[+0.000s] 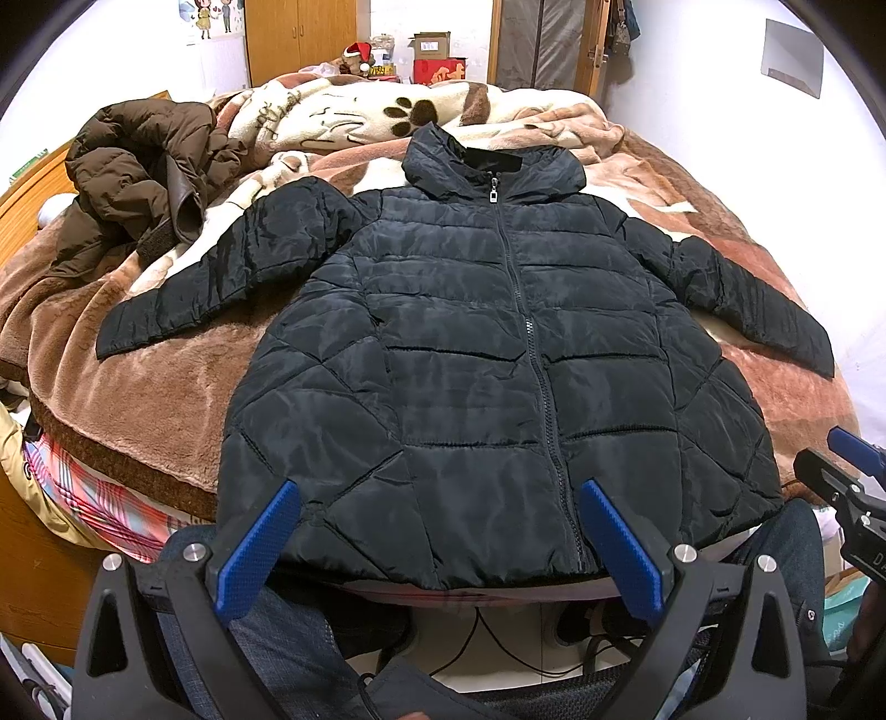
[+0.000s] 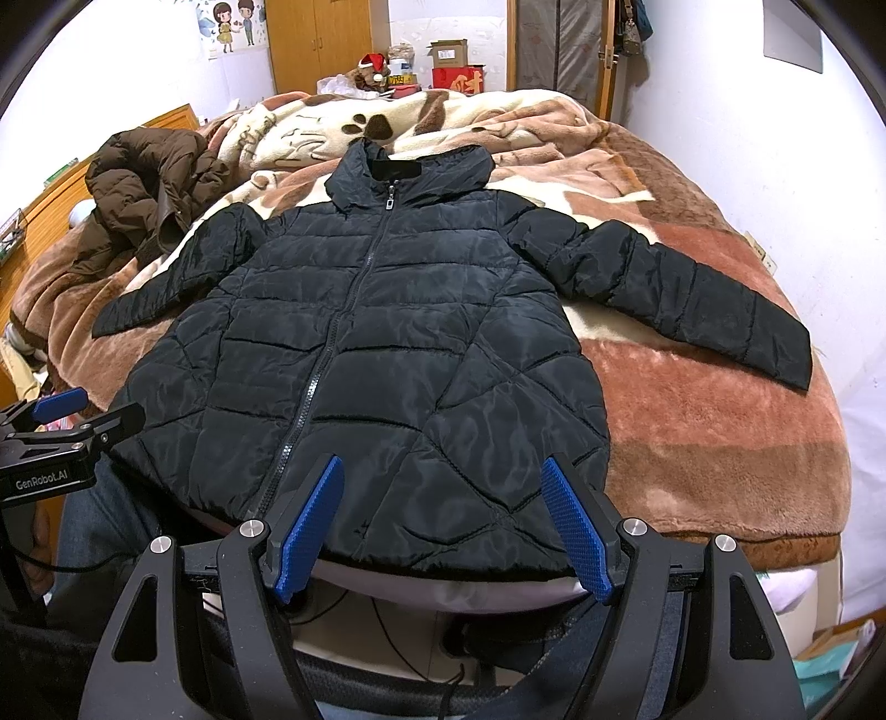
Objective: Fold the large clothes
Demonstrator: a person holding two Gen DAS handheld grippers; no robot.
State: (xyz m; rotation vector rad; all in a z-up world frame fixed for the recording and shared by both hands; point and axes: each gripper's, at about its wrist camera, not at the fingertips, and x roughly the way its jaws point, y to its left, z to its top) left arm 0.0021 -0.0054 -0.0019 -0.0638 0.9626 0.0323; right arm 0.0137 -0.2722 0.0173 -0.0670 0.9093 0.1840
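Observation:
A black quilted puffer jacket [image 1: 470, 343] lies spread flat and zipped up on the bed, collar far from me, both sleeves out to the sides, hem at the near bed edge. It also shows in the right wrist view [image 2: 376, 343]. My left gripper [image 1: 437, 493] is open, hovering over the hem left of the zipper, holding nothing. My right gripper [image 2: 440, 471] is open over the hem right of the zipper, holding nothing. The right gripper shows at the right edge of the left wrist view [image 1: 847, 476], and the left gripper at the left edge of the right wrist view [image 2: 66, 421].
A crumpled brown puffer jacket [image 1: 138, 183] lies on the bed's far left. A brown and cream plush blanket [image 1: 166, 387] covers the bed. Boxes [image 1: 437, 61] and a wardrobe [image 1: 299, 39] stand behind. The person's legs and cables are below the bed edge.

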